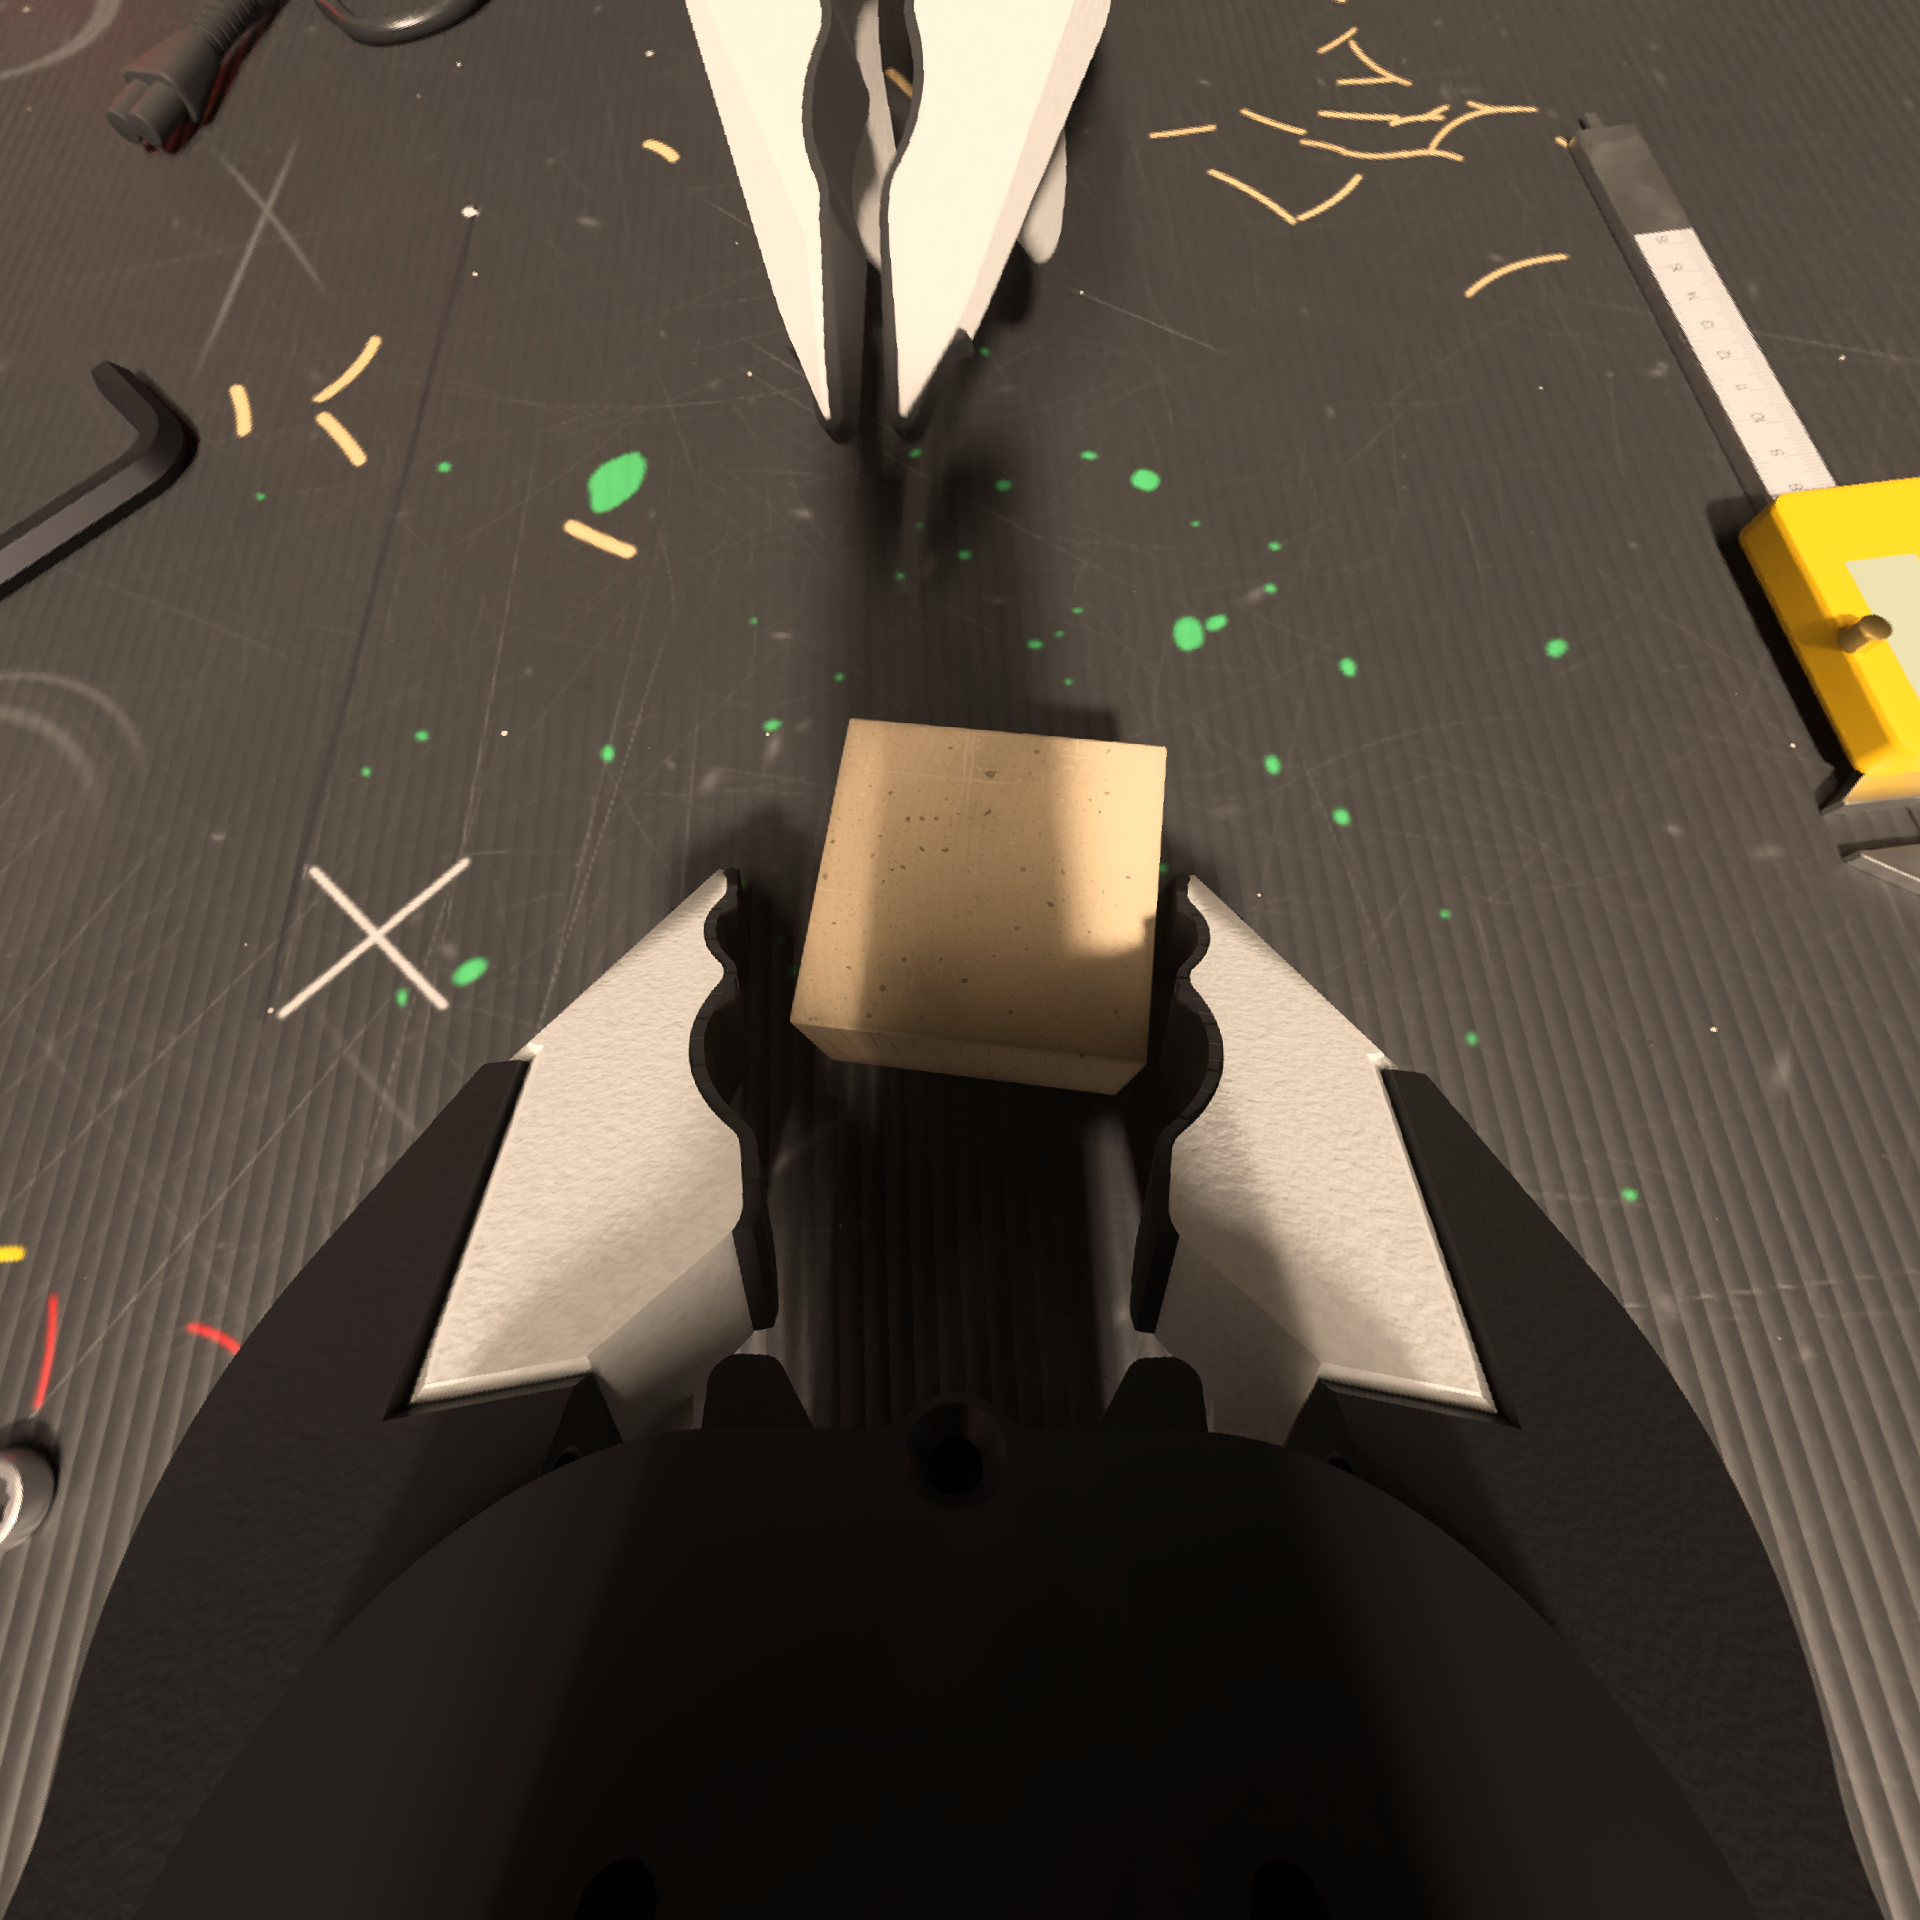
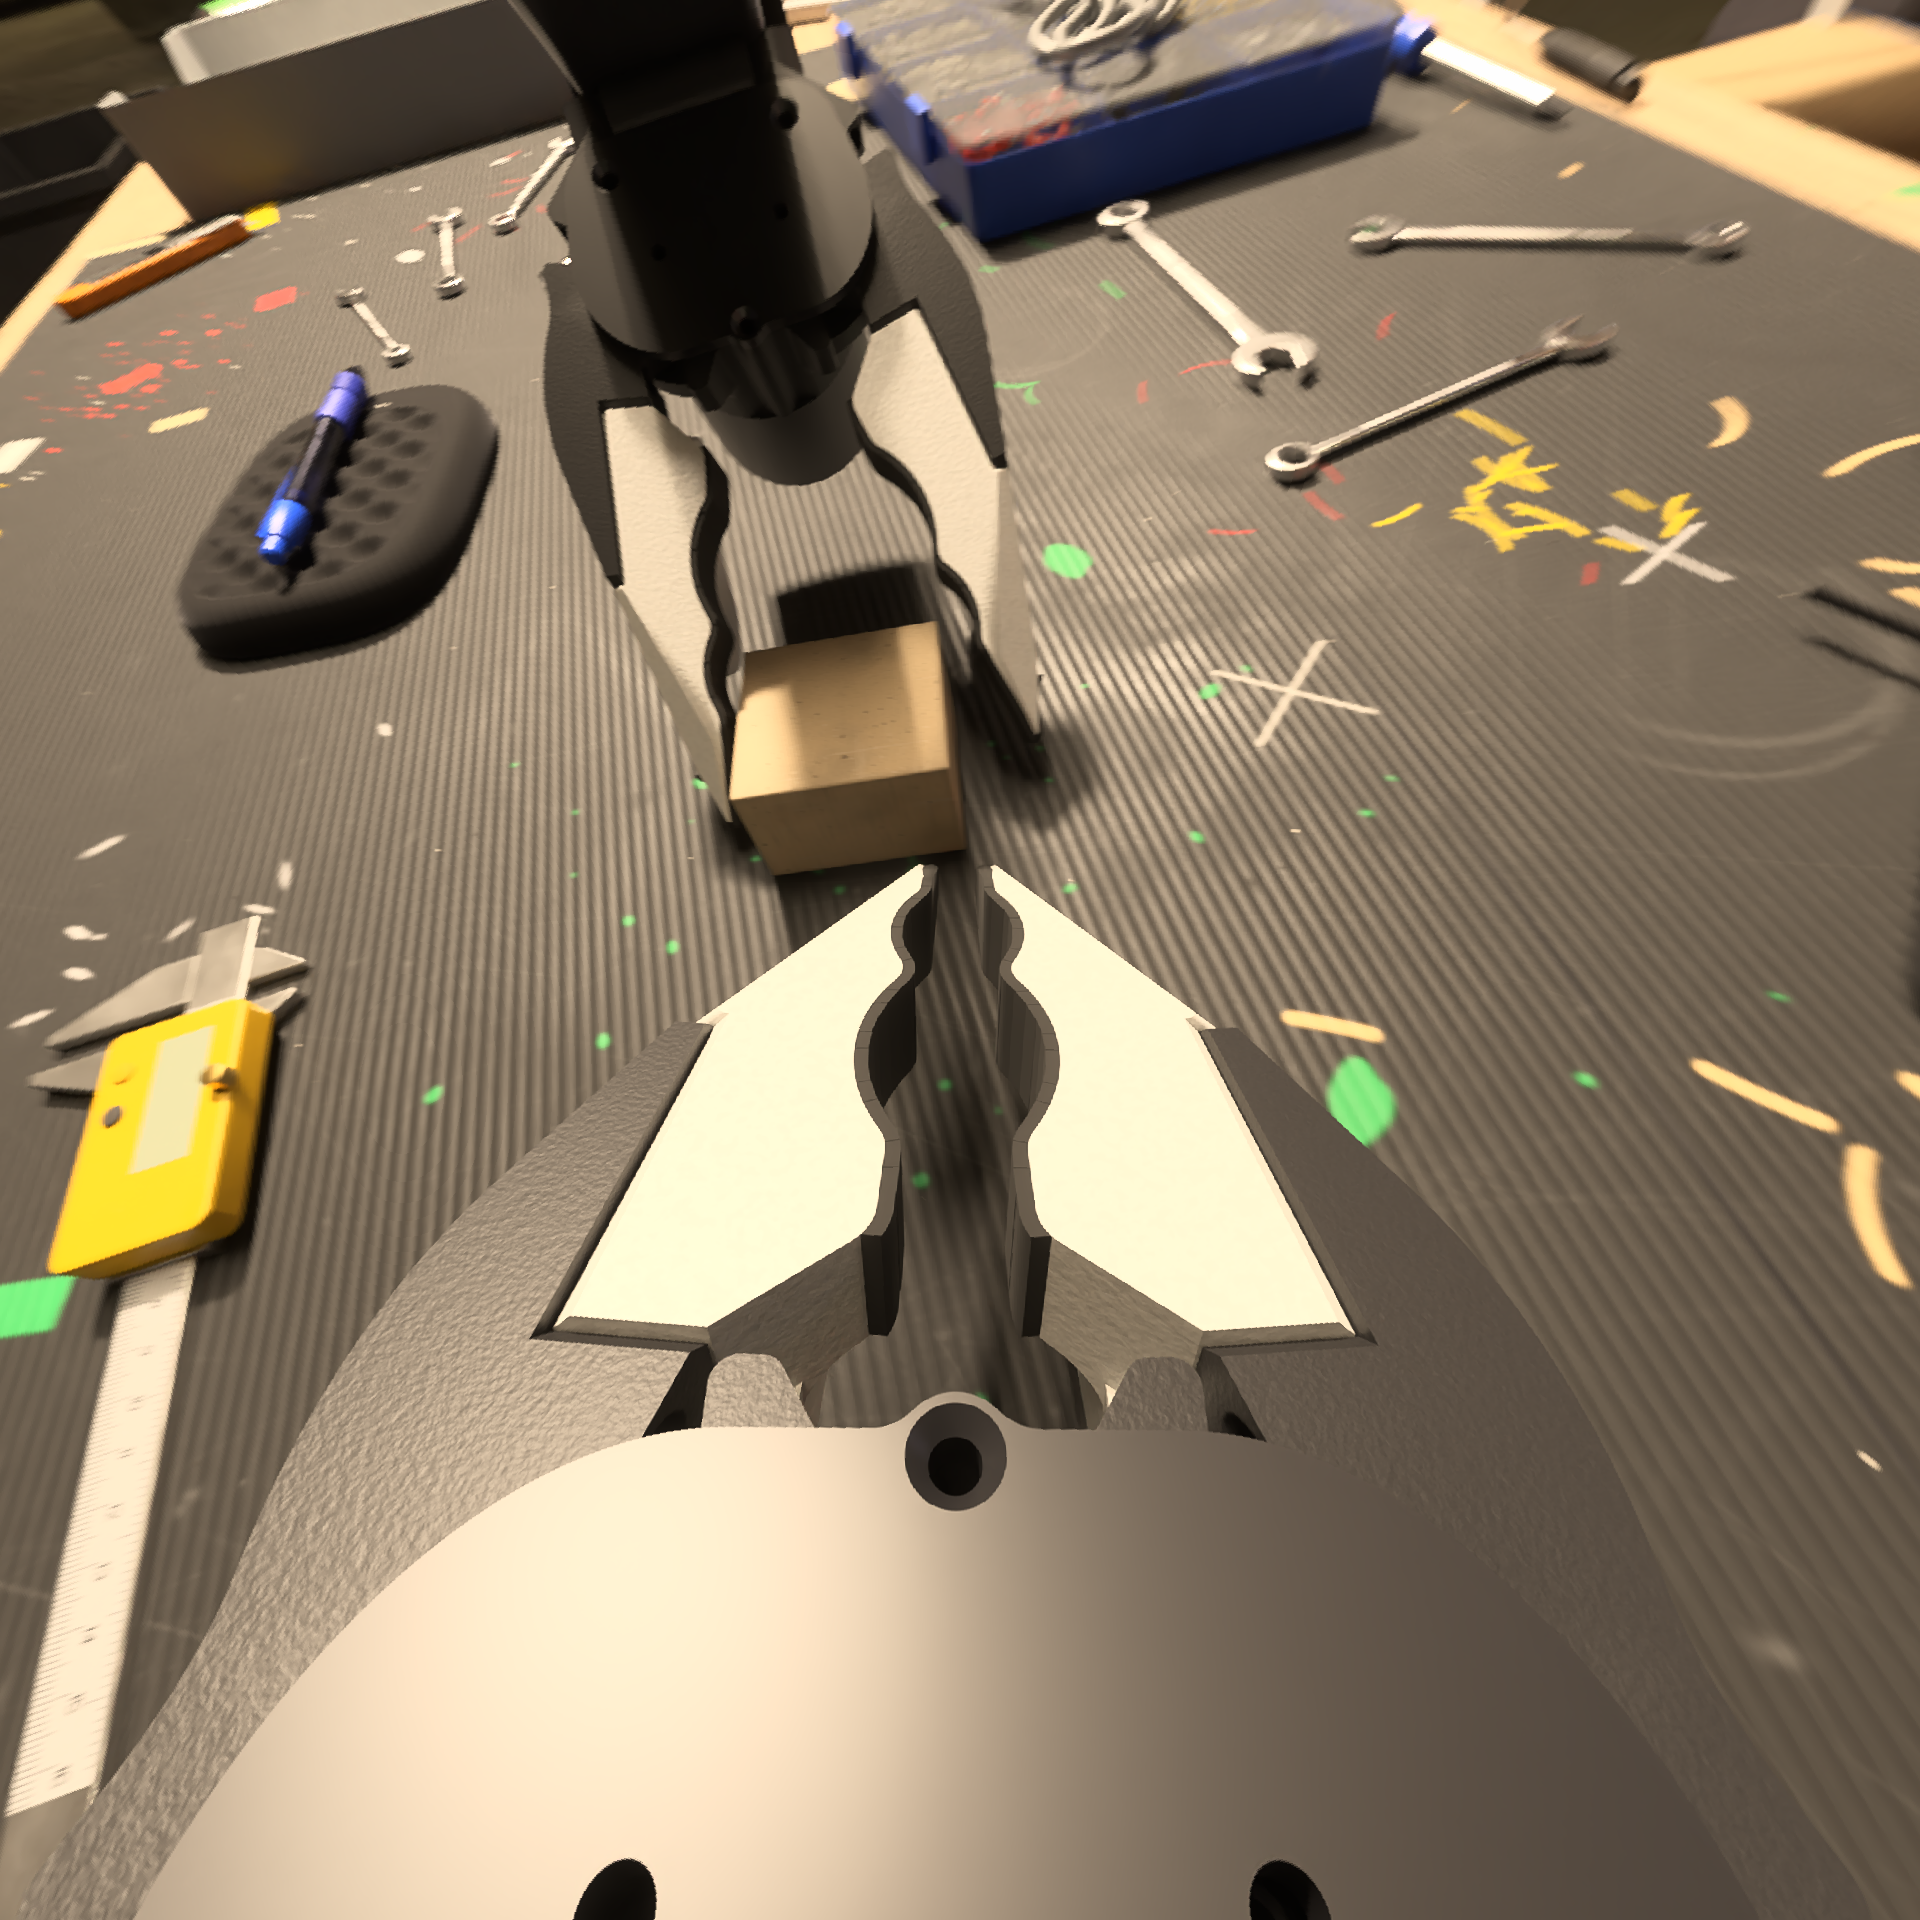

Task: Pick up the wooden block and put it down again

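The wooden block (image 1: 977, 904) is a pale cube resting on the dark ribbed mat (image 1: 1455, 1039). My left gripper (image 1: 958, 881) is open and straddles it, one finger on each side. The right finger is almost against the block and a small gap shows at the left one. In the right wrist view the block (image 2: 847, 748) sits between the left gripper's fingers (image 2: 871, 753), just ahead of my right gripper (image 2: 956, 873). The right gripper is shut and empty, with its tips low over the mat. It shows in the left wrist view (image 1: 873, 426) beyond the block.
A yellow digital caliper (image 2: 166, 1132) lies left of my right gripper; it also shows in the left wrist view (image 1: 1839, 634). A black hex key (image 1: 94, 488), several wrenches (image 2: 1444, 400), a blue parts box (image 2: 1143, 135) and a black pad holding a blue pen (image 2: 343, 520) surround the block.
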Controlling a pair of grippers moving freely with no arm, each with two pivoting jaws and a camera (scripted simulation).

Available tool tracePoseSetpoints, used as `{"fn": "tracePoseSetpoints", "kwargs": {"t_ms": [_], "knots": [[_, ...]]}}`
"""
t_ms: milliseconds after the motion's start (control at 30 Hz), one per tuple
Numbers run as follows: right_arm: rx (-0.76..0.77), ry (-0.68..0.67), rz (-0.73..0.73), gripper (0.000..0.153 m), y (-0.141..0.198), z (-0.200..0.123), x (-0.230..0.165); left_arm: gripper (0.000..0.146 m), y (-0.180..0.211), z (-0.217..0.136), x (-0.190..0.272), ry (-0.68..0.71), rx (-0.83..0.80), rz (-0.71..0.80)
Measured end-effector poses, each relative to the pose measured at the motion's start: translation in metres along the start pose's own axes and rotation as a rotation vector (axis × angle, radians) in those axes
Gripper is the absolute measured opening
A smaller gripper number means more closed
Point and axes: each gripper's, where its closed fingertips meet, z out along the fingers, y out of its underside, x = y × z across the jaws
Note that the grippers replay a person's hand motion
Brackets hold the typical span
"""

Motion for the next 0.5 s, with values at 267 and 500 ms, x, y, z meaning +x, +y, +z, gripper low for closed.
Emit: {"fn": "tracePoseSetpoints", "kwargs": {"t_ms": [267, 500], "knots": [[-0.142, -0.106, -0.04, 0.007, 0.002, 0.028, -0.017, 0.082, 0.009, -0.006, 0.005, 0.012, -0.037, -0.044], [-0.158, -0.11, -0.062, 0.007, 0.005, 0.036, -0.022, 0.092, 0.008, -0.004, 0.006, -0.02, -0.027, -0.065]]}}
